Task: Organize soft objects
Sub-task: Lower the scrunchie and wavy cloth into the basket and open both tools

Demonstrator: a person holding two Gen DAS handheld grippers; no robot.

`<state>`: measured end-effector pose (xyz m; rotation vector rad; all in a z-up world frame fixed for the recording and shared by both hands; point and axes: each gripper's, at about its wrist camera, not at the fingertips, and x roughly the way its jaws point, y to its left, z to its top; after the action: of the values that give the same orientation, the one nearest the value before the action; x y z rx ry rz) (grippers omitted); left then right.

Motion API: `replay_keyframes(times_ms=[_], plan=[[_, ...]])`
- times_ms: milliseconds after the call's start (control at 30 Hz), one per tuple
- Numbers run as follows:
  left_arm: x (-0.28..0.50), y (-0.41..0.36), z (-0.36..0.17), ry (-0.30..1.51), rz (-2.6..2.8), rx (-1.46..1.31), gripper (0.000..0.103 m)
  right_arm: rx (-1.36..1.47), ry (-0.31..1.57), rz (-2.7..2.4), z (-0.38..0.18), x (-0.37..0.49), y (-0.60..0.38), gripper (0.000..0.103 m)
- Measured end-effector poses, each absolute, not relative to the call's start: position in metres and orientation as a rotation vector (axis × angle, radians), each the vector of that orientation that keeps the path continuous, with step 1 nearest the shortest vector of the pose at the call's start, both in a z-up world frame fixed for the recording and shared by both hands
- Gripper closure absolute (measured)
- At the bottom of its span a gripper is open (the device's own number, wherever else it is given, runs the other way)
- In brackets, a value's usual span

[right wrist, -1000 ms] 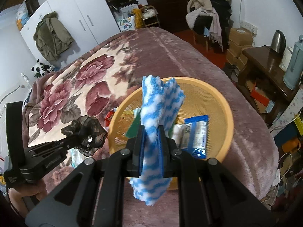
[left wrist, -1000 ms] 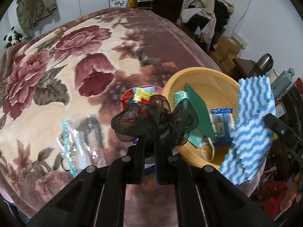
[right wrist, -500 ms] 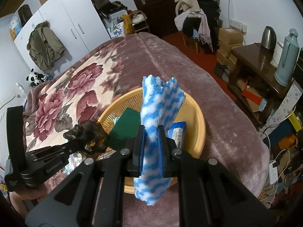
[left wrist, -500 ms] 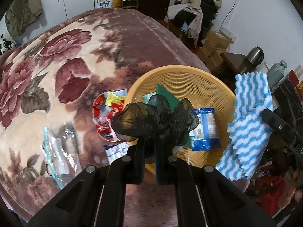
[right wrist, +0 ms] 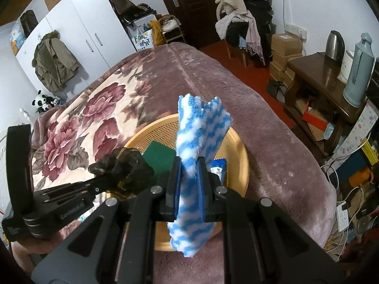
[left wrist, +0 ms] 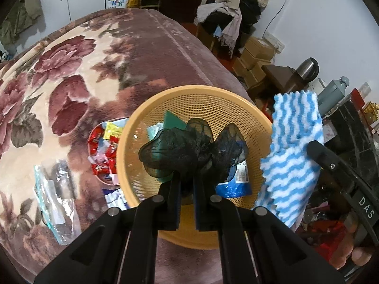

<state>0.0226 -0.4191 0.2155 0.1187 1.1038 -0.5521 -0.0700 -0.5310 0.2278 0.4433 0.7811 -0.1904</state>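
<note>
My left gripper (left wrist: 187, 189) is shut on a black mesh scrunchie (left wrist: 194, 149) and holds it above the orange basket (left wrist: 213, 99). The scrunchie also shows in the right wrist view (right wrist: 125, 165). My right gripper (right wrist: 189, 172) is shut on a blue and white striped cloth (right wrist: 201, 137), held above the basket's (right wrist: 239, 146) near edge. The cloth hangs at the right of the left wrist view (left wrist: 293, 156). A green sponge (right wrist: 158, 156), a blue packet (left wrist: 234, 184) and a teal item lie in the basket.
The basket sits on a bed with a floral blanket (left wrist: 59, 71). A dish of red and yellow candy (left wrist: 104, 149) and clear plastic bags (left wrist: 54, 196) lie left of it. A wooden side table (right wrist: 327, 75) with a kettle and flask stands at the right.
My left gripper has moved right with the scrunchie, from over the candy dish to over the basket. My right gripper has drawn back and up with the cloth.
</note>
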Motion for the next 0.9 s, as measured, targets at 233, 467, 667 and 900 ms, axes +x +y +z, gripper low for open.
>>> replay_keyframes(times_ms=[233,467,667,900], plan=[[0.031,-0.432,0.207,1.121,-0.561,0.125,0.097,0.446,0.788,-0.188,0.223,-0.064,-0.536,0.090],[0.041,-0.442,0.199,1.138,-0.564,0.127,0.097,0.448,0.808,-0.182,0.214,-0.050,-0.538,0.090],[0.047,-0.451,0.189,1.158,-0.567,0.137,0.097,0.456,0.825,-0.181,0.206,-0.045,-0.542,0.090],[0.049,-0.458,0.181,1.170,-0.569,0.146,0.097,0.462,0.838,-0.176,0.200,-0.040,-0.545,0.090]])
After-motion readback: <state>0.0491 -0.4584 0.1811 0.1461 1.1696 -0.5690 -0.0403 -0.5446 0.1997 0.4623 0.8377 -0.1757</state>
